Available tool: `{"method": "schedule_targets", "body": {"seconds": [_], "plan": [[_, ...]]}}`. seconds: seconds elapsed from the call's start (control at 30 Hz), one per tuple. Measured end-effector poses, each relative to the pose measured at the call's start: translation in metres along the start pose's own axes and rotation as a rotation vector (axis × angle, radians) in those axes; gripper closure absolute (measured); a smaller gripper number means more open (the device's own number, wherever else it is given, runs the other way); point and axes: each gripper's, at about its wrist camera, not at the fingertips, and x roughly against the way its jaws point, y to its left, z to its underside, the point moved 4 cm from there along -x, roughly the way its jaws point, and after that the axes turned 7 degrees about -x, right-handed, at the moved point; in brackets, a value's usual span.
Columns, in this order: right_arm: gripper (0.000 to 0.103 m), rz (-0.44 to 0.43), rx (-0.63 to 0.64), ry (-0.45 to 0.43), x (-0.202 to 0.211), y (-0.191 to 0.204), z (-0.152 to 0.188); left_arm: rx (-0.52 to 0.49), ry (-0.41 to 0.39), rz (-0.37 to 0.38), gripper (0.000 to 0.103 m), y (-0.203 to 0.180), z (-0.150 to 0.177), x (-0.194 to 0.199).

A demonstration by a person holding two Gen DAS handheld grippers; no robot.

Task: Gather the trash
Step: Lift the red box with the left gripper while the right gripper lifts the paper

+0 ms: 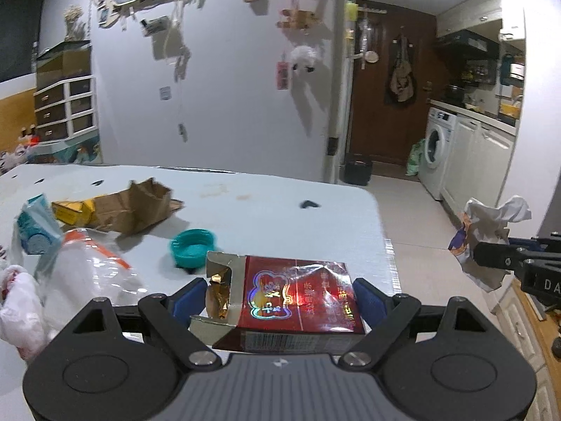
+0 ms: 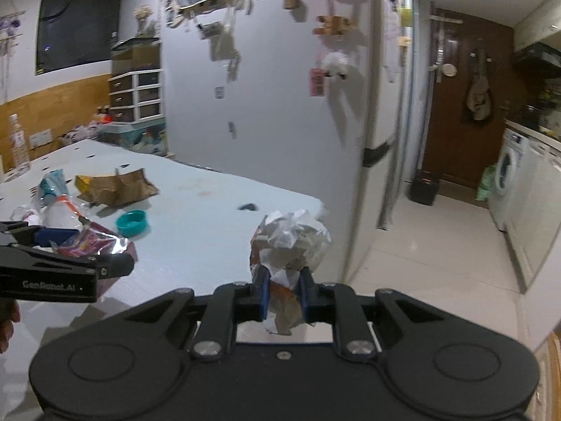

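Pale counter (image 1: pixel 280 210), right edge open to bare floor. 1 torn cardboard piece (image 1: pixel 136 207), 1 teal cap (image 1: pixel 193 247) lie mid-counter. Left claw (image 1: pixel 273 298) clamped wide on 1 red cigarette pack (image 1: pixel 298 301). Right claw (image 2: pixel 284 293) pinching 1 crumpled paper wad (image 2: pixel 291 235) past counter edge.

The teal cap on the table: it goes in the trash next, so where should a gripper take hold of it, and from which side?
Probably grip the teal cap across its rim, coming from above. It lies open side up on the table, low and round, so its thin upright wall offers the only hold. Its right side is free; the plastic bottle lies to its left.
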Motion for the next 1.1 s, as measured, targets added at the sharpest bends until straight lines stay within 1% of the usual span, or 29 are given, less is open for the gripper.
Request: {"method": "schedule_targets", "body": {"seconds": [0.37, 0.7, 0.9, 1.1], "plan": [[0.085, 0.14, -0.08, -0.017, 0.052, -0.069, 0.027, -0.064, -0.019, 0.089, 0.014, -0.07, 0.003, 0.015], [0.085, 0.225, -0.132, -0.013, 0.092, -0.123, 0.061, -0.117, -0.018, 0.18, 0.014, -0.147, 0.011, 0.023], [0.085, 0.256, -0.176, 0.009, 0.106, -0.161, 0.088, -0.158, 0.013, 0.232, 0.014, -0.195, 0.022, 0.013], [0.085, 0.276, -0.229, 0.052, 0.101, -0.198, 0.119, -0.193, 0.06, 0.264, 0.014, -0.236, 0.038, -0.011]]}}
